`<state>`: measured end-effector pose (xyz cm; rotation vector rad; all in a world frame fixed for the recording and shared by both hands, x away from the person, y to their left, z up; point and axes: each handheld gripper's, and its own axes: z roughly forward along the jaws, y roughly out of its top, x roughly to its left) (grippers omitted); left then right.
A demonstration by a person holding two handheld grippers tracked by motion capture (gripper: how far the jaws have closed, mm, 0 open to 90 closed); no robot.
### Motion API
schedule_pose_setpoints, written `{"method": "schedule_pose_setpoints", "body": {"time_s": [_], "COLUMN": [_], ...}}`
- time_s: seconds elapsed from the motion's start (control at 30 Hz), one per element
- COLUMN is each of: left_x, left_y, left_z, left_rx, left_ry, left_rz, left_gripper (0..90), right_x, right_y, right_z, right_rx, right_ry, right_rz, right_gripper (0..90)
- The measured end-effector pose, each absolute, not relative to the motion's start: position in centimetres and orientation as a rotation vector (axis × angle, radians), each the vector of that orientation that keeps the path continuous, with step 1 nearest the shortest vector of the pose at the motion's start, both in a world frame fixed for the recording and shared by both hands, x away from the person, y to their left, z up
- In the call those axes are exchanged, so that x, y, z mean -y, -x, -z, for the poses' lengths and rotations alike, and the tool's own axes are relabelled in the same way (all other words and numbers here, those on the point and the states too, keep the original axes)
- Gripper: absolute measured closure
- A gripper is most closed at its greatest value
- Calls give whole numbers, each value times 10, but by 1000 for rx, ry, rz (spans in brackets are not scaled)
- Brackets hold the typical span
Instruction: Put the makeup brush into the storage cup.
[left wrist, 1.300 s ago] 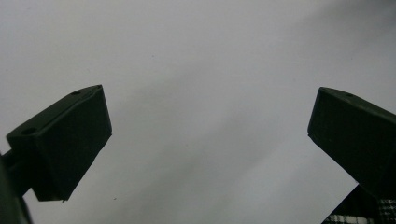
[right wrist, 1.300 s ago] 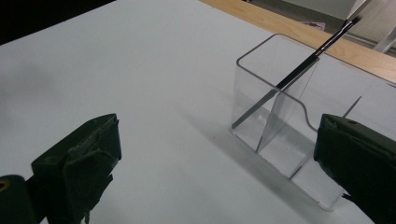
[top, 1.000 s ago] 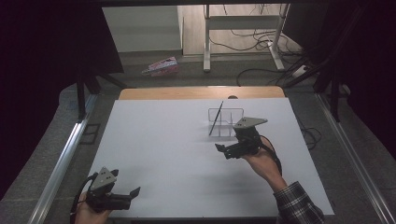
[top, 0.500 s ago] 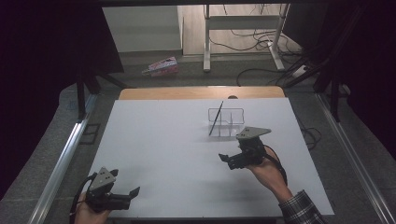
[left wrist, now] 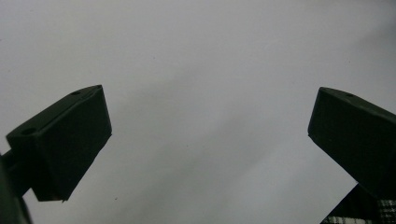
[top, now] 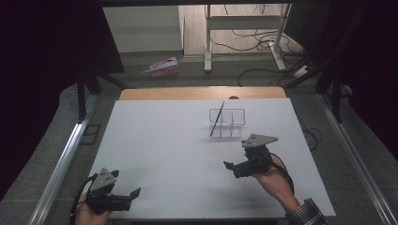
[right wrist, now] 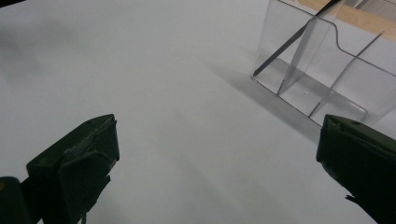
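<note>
In the high view the clear acrylic organizer (top: 227,123) stands just right of the frame's centre on the white table (top: 159,150), with a thin dark stick (top: 217,119), a pen or stylus by the look of it, leaning in its left compartment and poking up past the rim toward the upper left. The right gripper (top: 234,168) sits below the organizer, near it but apart, jaws spread wide with nothing between them; in the right gripper view the organizer (right wrist: 322,60) fills the upper right corner and the stick (right wrist: 292,39) slants across its leftmost cell. The left gripper (top: 133,194) rests at the lower left of the high view, well apart from everything, jaws likewise wide and empty over bare table (left wrist: 201,93). The step in hand looks like the right hand clearing away from the organizer with the stick settled inside. To do that well, I would keep the hand low and move it straight toward the bottom of the frame, jaws kept wide, so neither jaw nor the trailing cable clips the light plastic wall or tips the leaning stick out.
</note>
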<state>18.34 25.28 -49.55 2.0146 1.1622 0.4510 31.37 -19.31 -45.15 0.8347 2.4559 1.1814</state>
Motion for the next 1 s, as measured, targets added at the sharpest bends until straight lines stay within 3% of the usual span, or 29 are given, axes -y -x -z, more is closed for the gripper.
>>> {"method": "schedule_pose_setpoints", "body": {"time_s": [1.0], "left_x": [-251], "left_y": [-184], "left_z": [496], "left_rx": [-1162], "left_ry": [-2031], "left_rz": [-465], "left_gripper": [0], "right_x": [224], "right_y": [-284], "right_z": [447], "right_rx": [-2412], "right_ry": [-865], "right_rz": [-1162], "right_gripper": [0]}}
